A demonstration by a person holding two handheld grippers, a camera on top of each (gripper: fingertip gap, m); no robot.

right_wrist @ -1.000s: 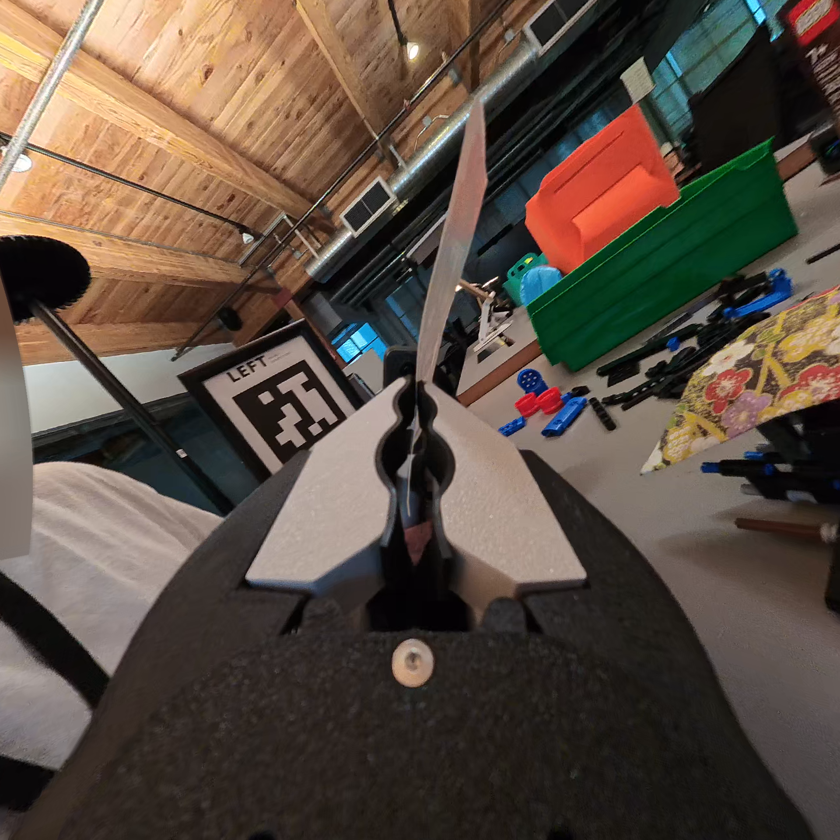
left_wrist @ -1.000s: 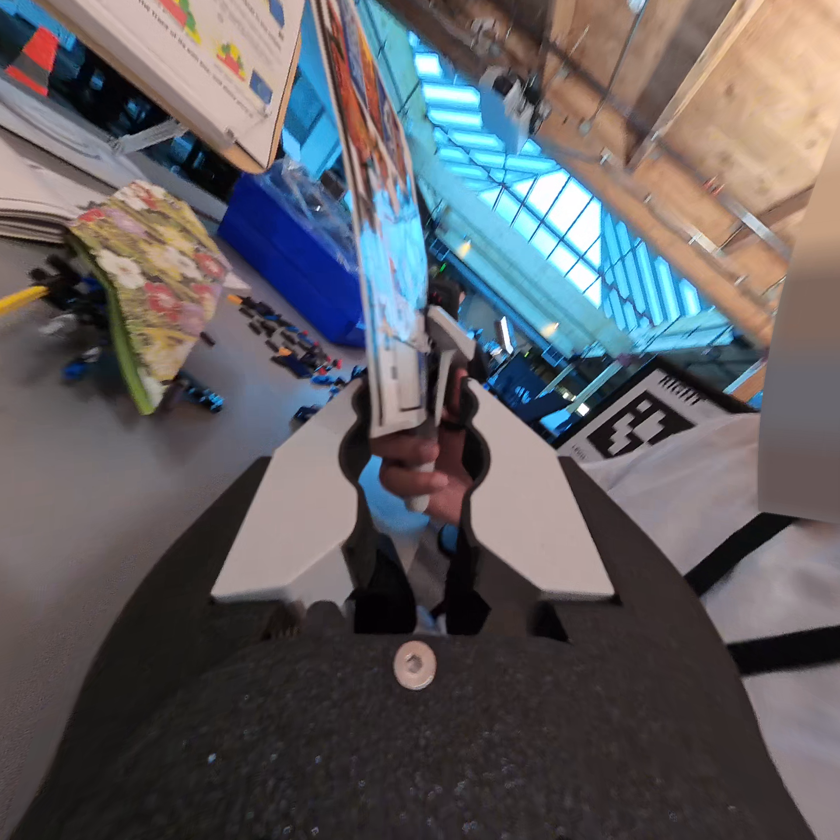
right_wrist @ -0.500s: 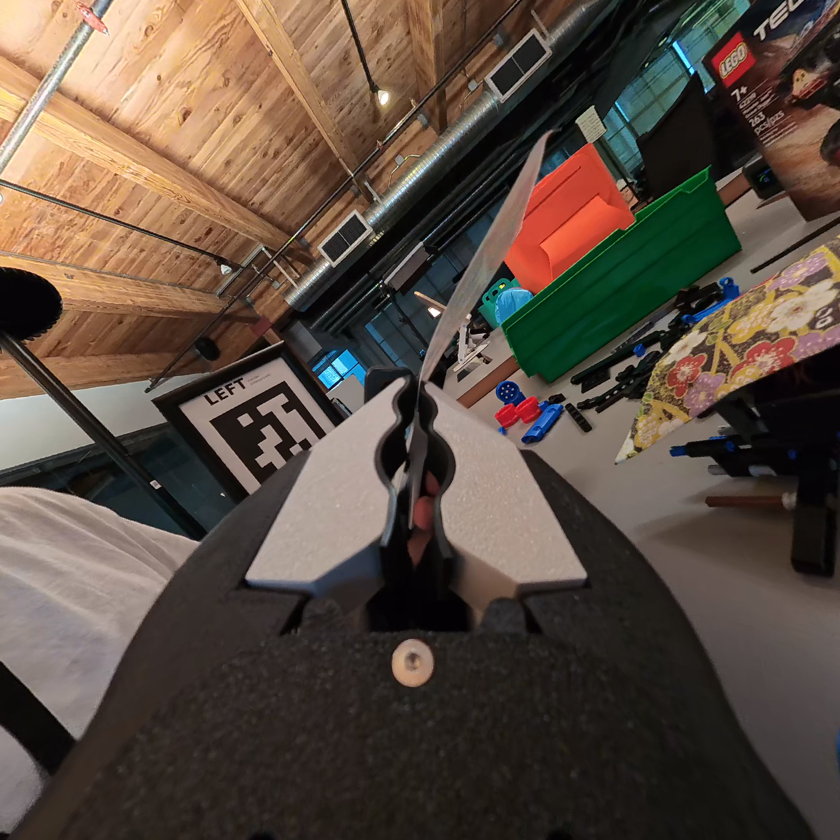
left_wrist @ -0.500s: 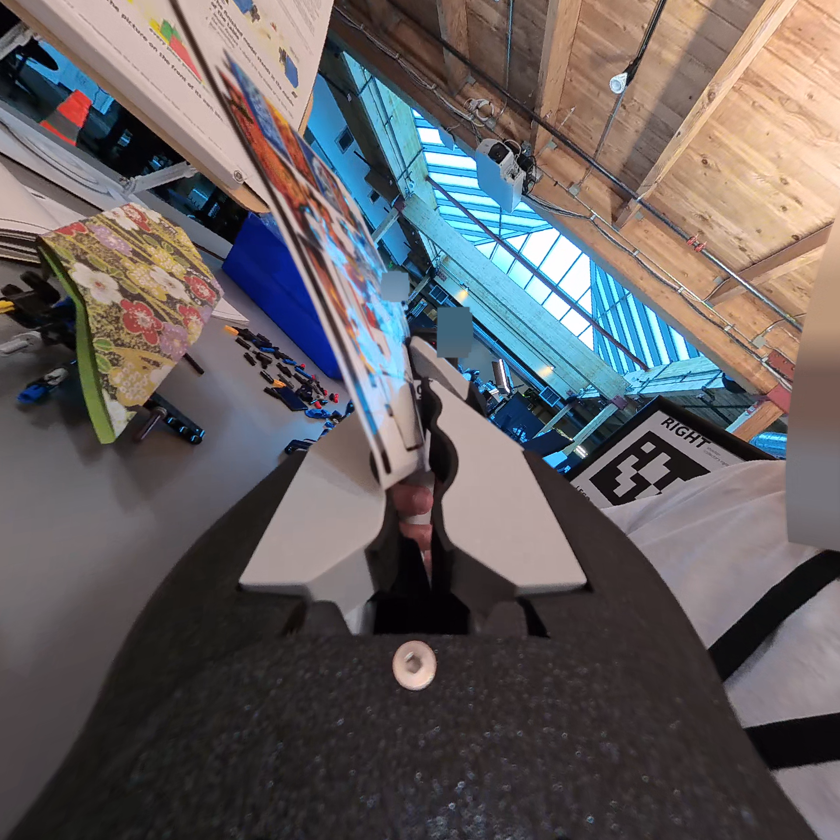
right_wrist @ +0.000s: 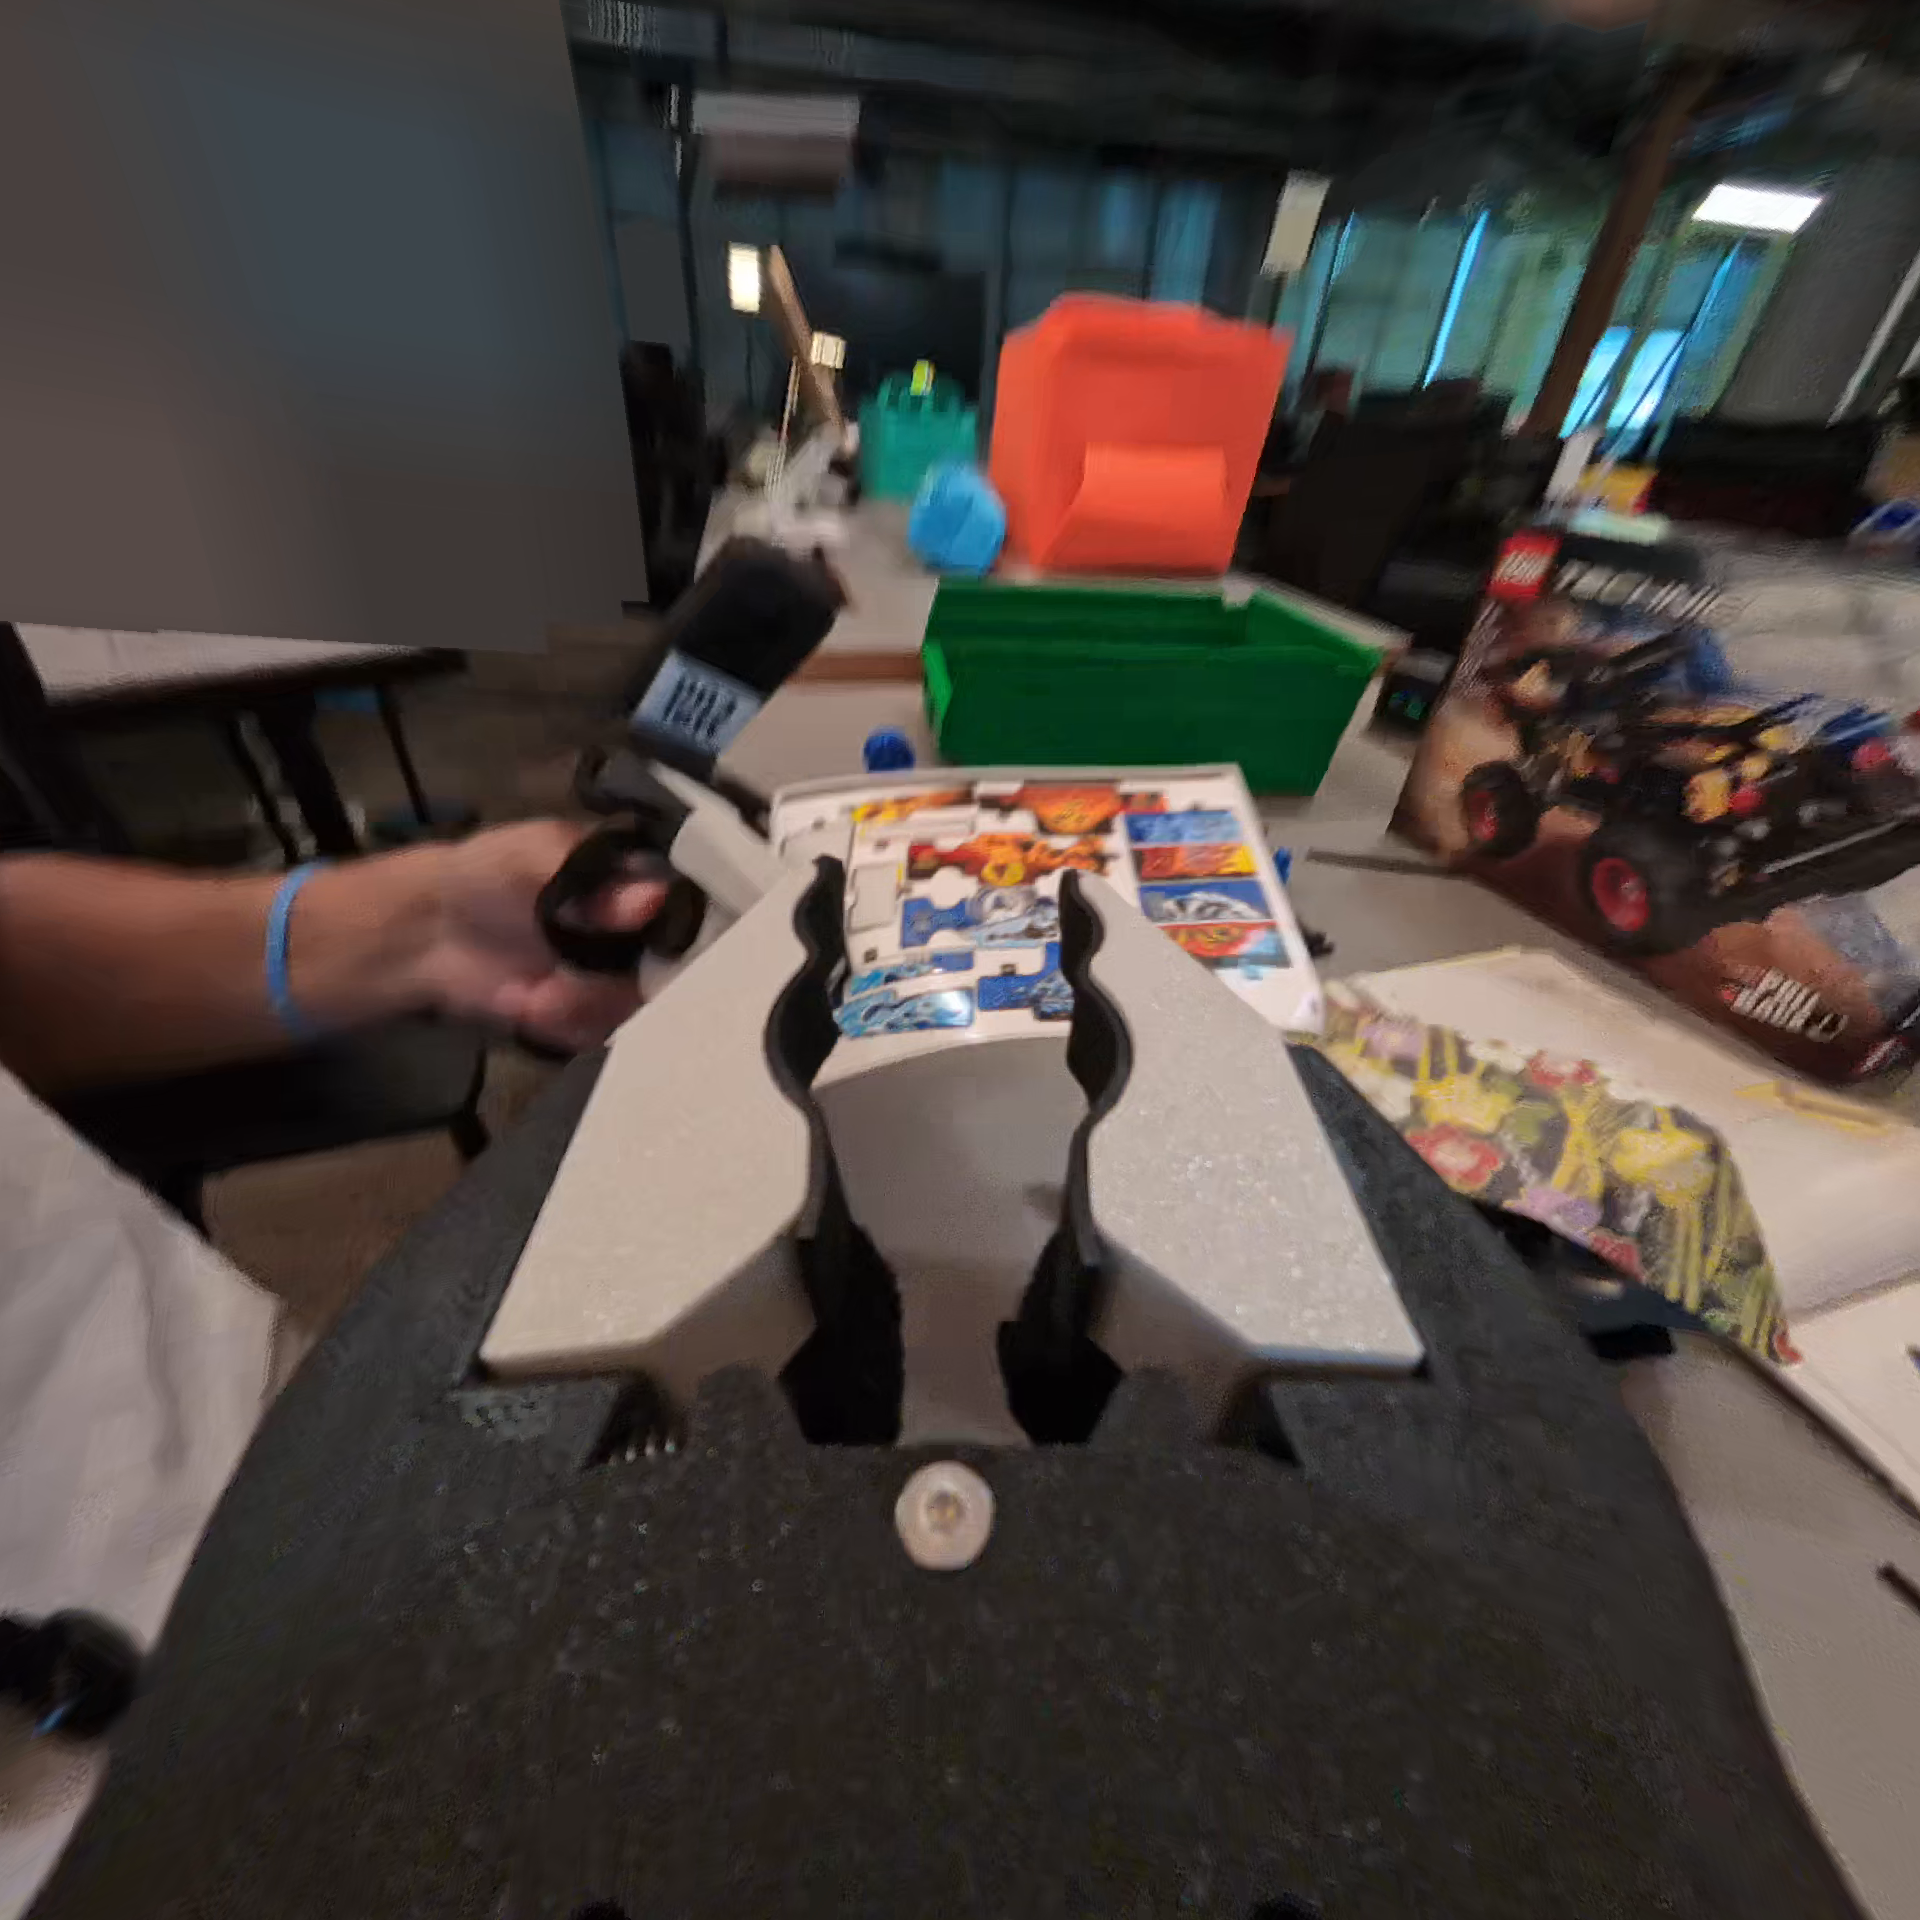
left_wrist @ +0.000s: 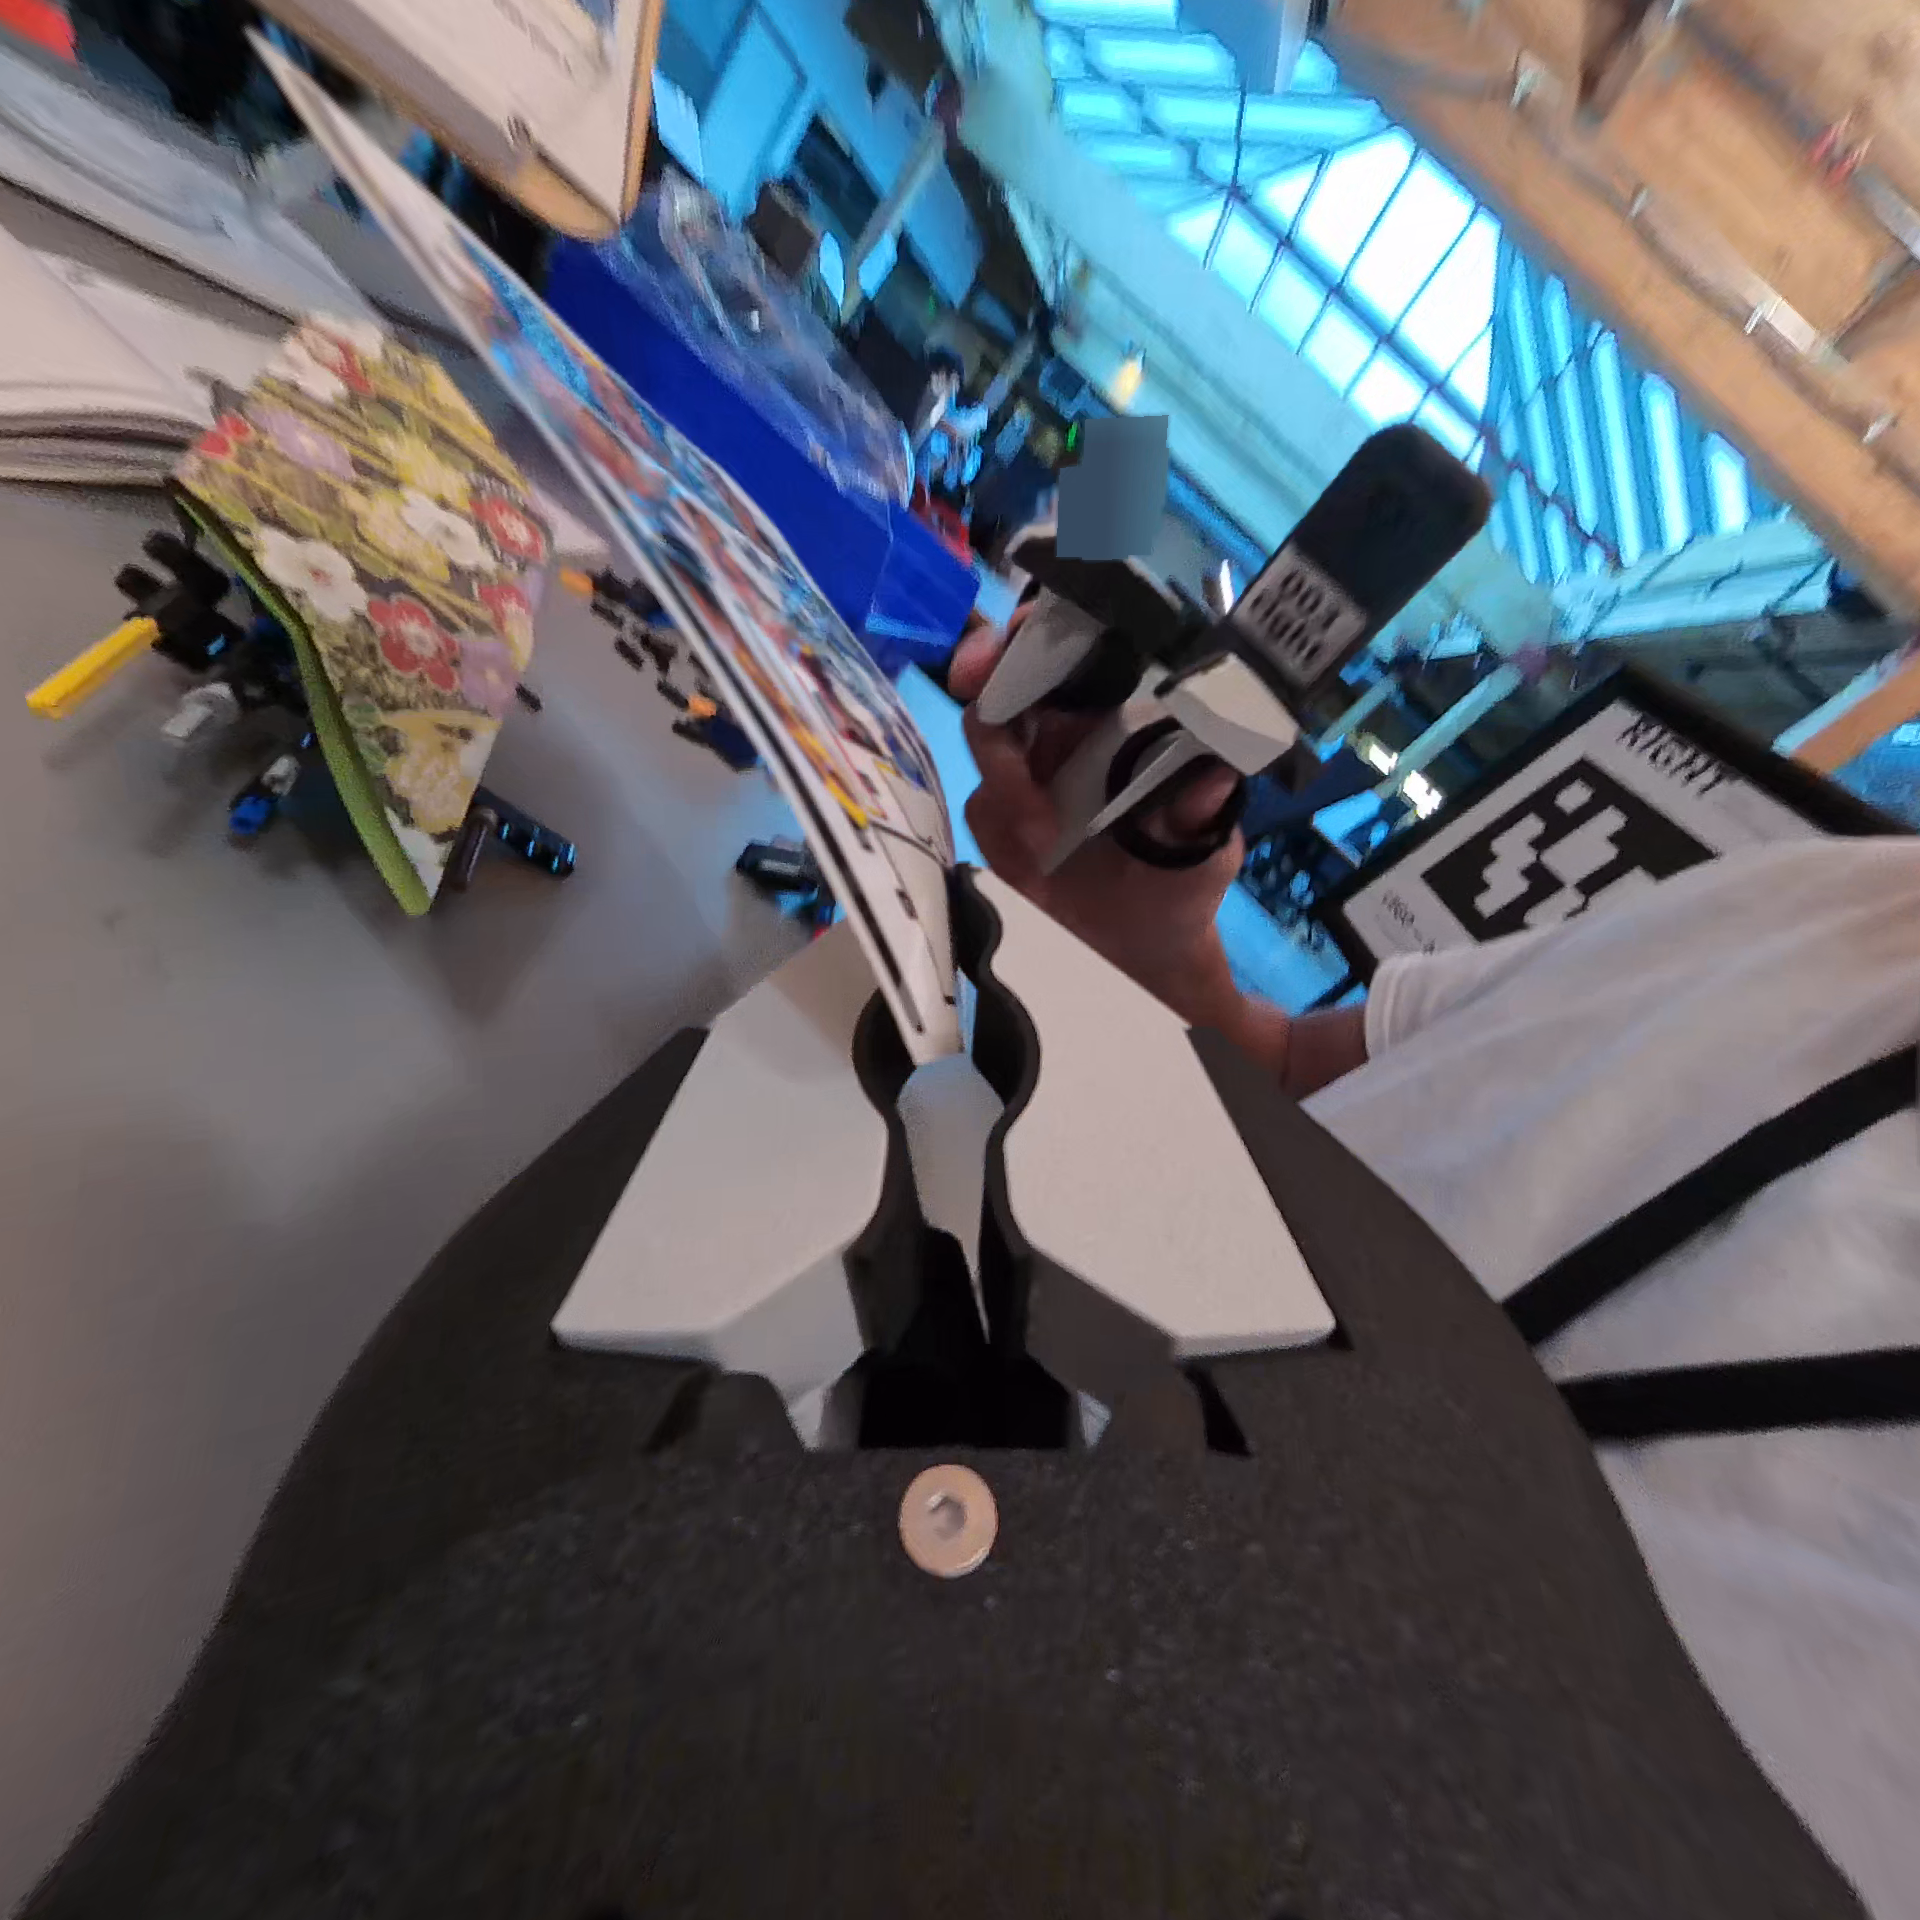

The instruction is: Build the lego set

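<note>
L gripper [left_wrist: 961,904] pinching sticker sheet [left_wrist: 727,582], R gripper [right_wrist: 945,894] spread

The printed sticker sheet [right_wrist: 1039,894] sits straight ahead of the right gripper [right_wrist: 945,904], its near edge lifted, and the left gripper [left_wrist: 961,904] pinches it at the left side. Behind the sheet stands the green plastic bin [right_wrist: 1132,675], and behind that the orange plastic bin [right_wrist: 1132,436]. To the right leans the cardboard set box [right_wrist: 1662,790]; in front of it the floral patterned cloth [right_wrist: 1558,1132] lies over an open white instruction booklet [right_wrist: 1558,997]
</note>
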